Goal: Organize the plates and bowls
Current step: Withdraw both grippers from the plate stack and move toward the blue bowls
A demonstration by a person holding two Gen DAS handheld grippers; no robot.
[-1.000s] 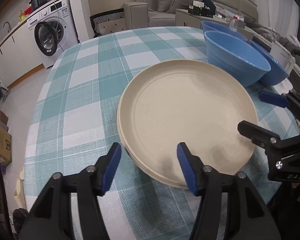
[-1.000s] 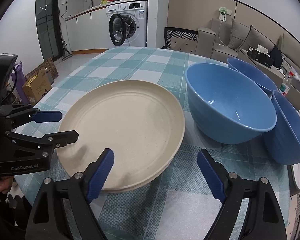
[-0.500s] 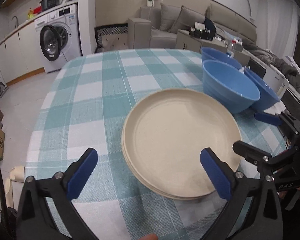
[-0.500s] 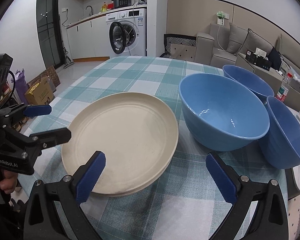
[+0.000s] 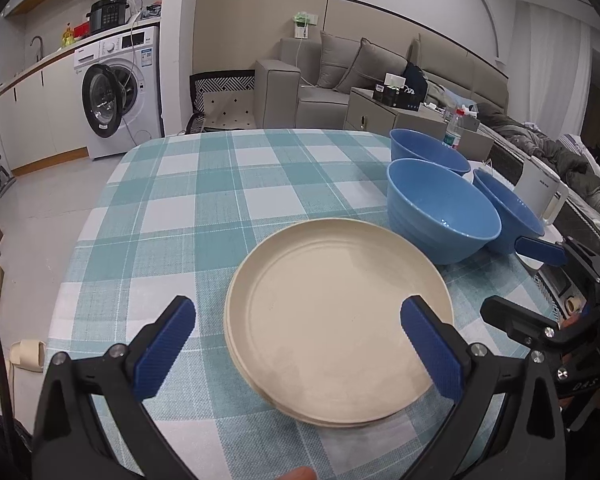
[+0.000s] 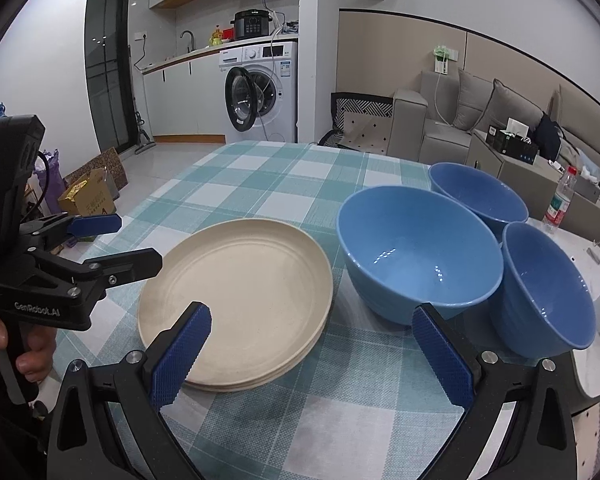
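A stack of cream plates (image 5: 340,312) (image 6: 236,300) lies on the checked tablecloth near the table's front edge. Three blue bowls stand apart to its right: a near one (image 5: 440,212) (image 6: 416,256), a far one (image 5: 428,152) (image 6: 476,200) and a right one (image 5: 508,212) (image 6: 544,292). My left gripper (image 5: 296,320) (image 6: 132,240) hangs open above the near side of the plates and touches nothing. My right gripper (image 6: 312,316) (image 5: 520,280) is open too, above the cloth between the plates and the near bowl, with nothing between its fingers.
A white appliance (image 5: 540,192) and a water bottle (image 6: 558,204) stand past the bowls at the table's right edge. A person's hand (image 6: 32,344) holds the left gripper's handle. A washing machine (image 6: 260,92) and a sofa (image 5: 340,76) are beyond the table.
The left jaws have spread wide from a narrower stance at the plates' near rim. Both grippers have risen and drawn back. The plates and bowls have stayed in place.
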